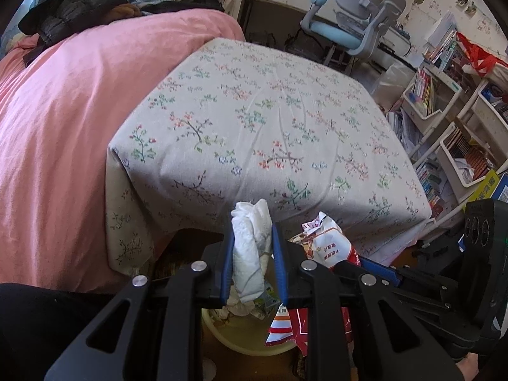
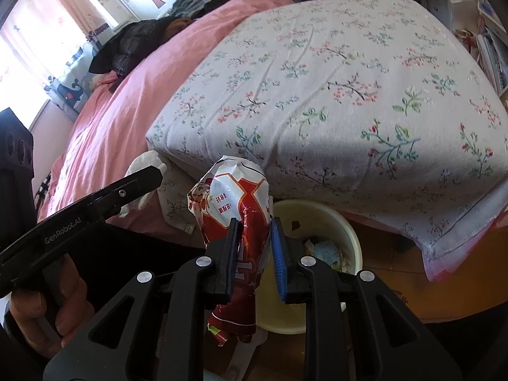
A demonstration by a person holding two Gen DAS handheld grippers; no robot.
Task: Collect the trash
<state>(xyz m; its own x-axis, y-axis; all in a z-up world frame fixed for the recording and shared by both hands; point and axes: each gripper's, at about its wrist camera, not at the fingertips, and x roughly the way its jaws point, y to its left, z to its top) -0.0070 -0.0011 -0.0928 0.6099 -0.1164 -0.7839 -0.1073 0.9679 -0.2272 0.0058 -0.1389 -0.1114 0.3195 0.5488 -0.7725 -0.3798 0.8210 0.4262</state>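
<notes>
- Left wrist view: the left gripper is clamped on a crumpled white tissue; both blue-padded fingers press its sides, and the wad sticks out above the fingertips and hangs down below them.
- Directly under the held tissue sits a pale yellow bin on the floor, with paper scraps and small wrappers lying inside.
- Just to the right of the left gripper is a red-and-white snack wrapper, with the black body of the right gripper behind it; its jaws are hidden from here.
- Ahead of the fingers lies a bed corner under a floral sheet, with a pink blanket off to the left and a blue-grey desk chair far ahead.
- Right wrist view: the right gripper holds the snack wrapper. The left finger presses the foil, while a gap shows between the bag and the right blue pad, so how tightly it is pinched is unclear.
- The bin stands just below and to the right of these fingers, rubbish visible inside.
- To the left the left gripper appears side-on, the white tissue peeking past its tip, a hand around its handle.
- The floral sheet fills the space ahead.
</notes>
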